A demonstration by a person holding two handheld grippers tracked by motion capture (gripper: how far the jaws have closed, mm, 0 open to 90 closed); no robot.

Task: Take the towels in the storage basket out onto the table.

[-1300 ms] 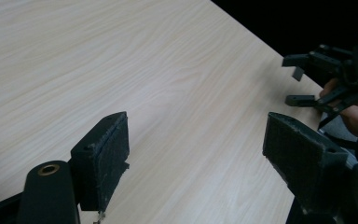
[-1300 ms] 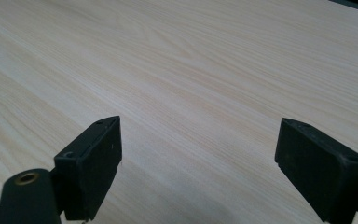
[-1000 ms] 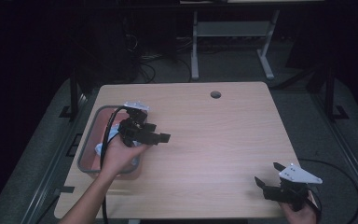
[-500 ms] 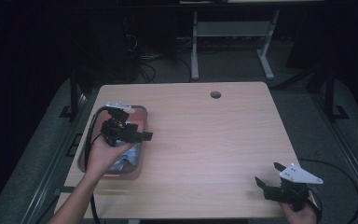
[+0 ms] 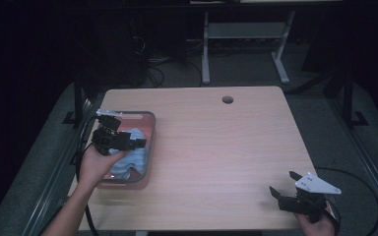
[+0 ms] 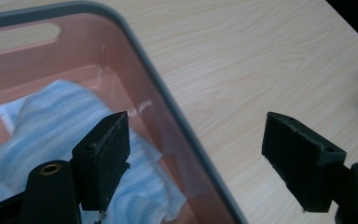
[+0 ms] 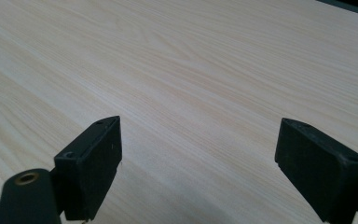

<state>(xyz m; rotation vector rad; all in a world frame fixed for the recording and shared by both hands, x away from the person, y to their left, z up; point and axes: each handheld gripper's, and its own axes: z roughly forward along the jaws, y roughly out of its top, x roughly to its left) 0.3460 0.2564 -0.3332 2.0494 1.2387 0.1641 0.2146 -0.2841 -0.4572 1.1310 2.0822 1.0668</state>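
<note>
Hovering over one bin (image 5: 150,129) (one blue cloth (image 5: 133,155) inside): left gripper (image 5: 139,143), jaws wide; right gripper (image 5: 281,186) likewise.

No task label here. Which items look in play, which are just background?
Likely in play:
- left gripper, open, over the bin
- pink bin
- blue-and-white cloth inside the bin

Background:
- right gripper, open, over bare table
- table's cable hole
- white stand behind the table
</note>
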